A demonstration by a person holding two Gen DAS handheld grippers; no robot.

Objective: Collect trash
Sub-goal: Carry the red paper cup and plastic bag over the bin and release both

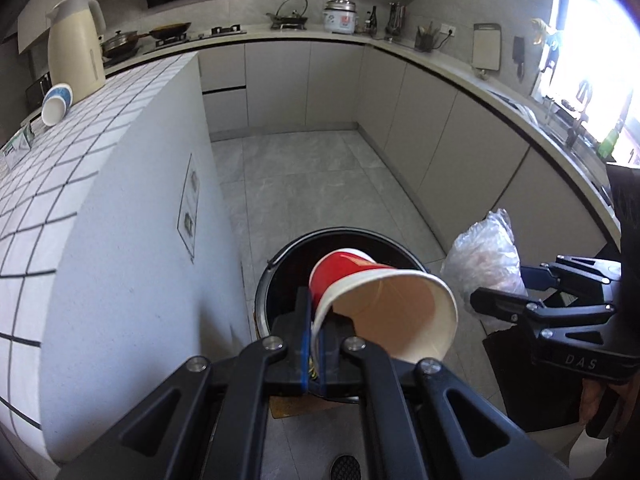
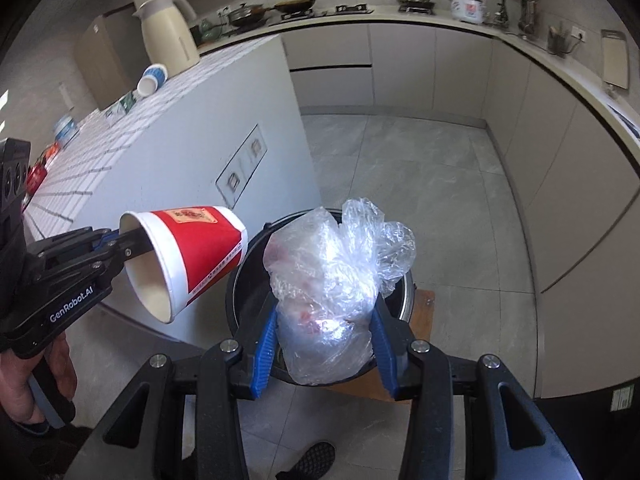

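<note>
My left gripper (image 1: 316, 316) is shut on the rim of a red and white paper cup (image 1: 384, 300), held tilted over a round black trash bin (image 1: 280, 264) on the floor. The cup also shows in the right wrist view (image 2: 192, 256), beside the bin (image 2: 240, 280). My right gripper (image 2: 324, 340) is shut on a crumpled clear plastic bag (image 2: 332, 280) with something reddish inside, held above the bin's opening. In the left wrist view the bag (image 1: 484, 264) and right gripper (image 1: 496, 304) are to the right of the cup.
A white tiled island (image 1: 80, 184) stands left of the bin, with a cream jug (image 1: 76, 44), a tipped blue and white cup (image 1: 58, 104) and small packets. Grey cabinets (image 1: 440, 128) line the back and right. The bin rests on a brown board (image 2: 420, 320).
</note>
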